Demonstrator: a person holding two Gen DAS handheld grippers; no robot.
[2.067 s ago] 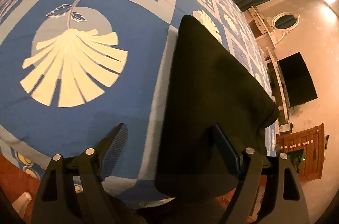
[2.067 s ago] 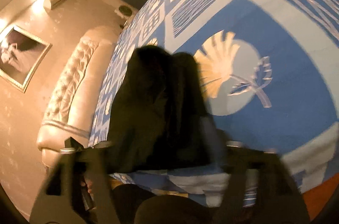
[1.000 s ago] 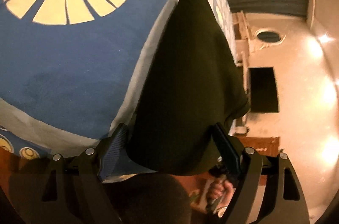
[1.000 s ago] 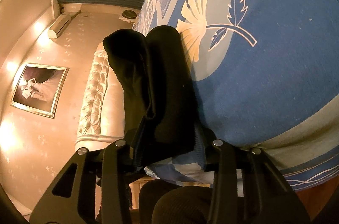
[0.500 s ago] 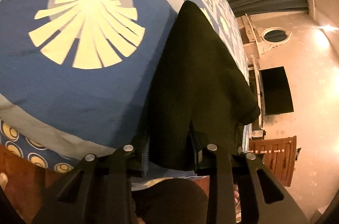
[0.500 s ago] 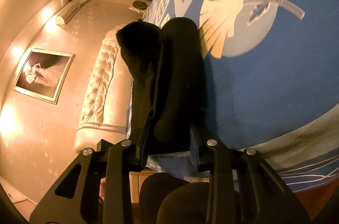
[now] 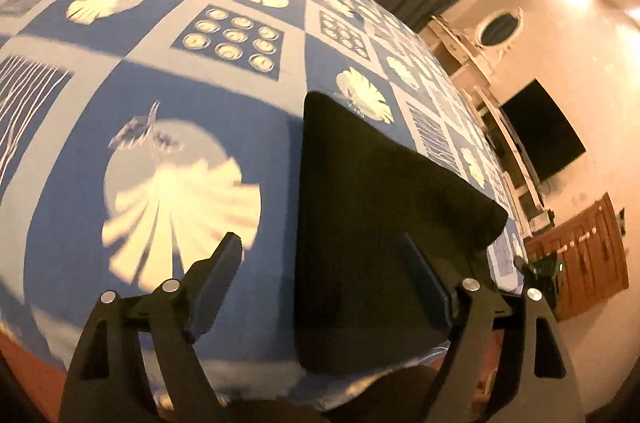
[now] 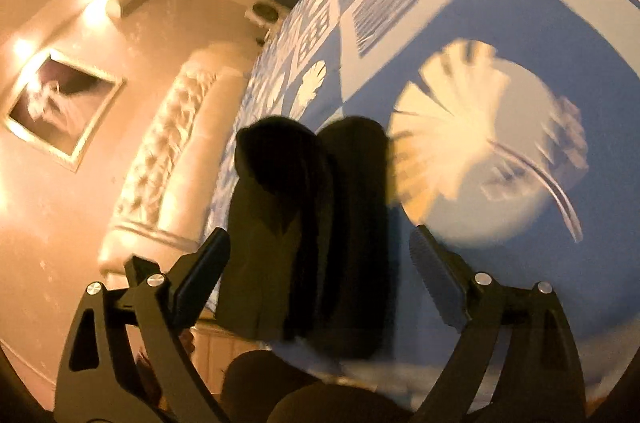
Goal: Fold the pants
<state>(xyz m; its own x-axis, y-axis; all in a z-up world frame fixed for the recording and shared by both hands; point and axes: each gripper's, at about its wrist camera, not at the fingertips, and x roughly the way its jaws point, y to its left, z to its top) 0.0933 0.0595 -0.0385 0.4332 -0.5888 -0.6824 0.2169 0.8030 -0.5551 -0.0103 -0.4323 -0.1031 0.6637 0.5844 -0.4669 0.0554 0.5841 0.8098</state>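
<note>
The black pants [image 7: 372, 223] lie folded in a thick, soft bundle at the near edge of the blue patterned bedspread [image 7: 168, 71]. Both jaws have just been opening: the left gripper [image 7: 326, 263] and right gripper [image 8: 320, 255] gape wide, gripping nothing. Limp, matte cloth; best pinched through its layered edge.

Black pants [image 7: 372, 223]; blue-white leaf-patterned bedspread [image 7: 240, 95].

the folded pants [image 7: 372, 223] lie on the bed [image 7: 224, 111] near its front edge. in the left wrist view a leaf print [image 7: 176, 195] sits left of them; in the right wrist view a headboard [image 8: 168, 159] stands to their left.
</note>
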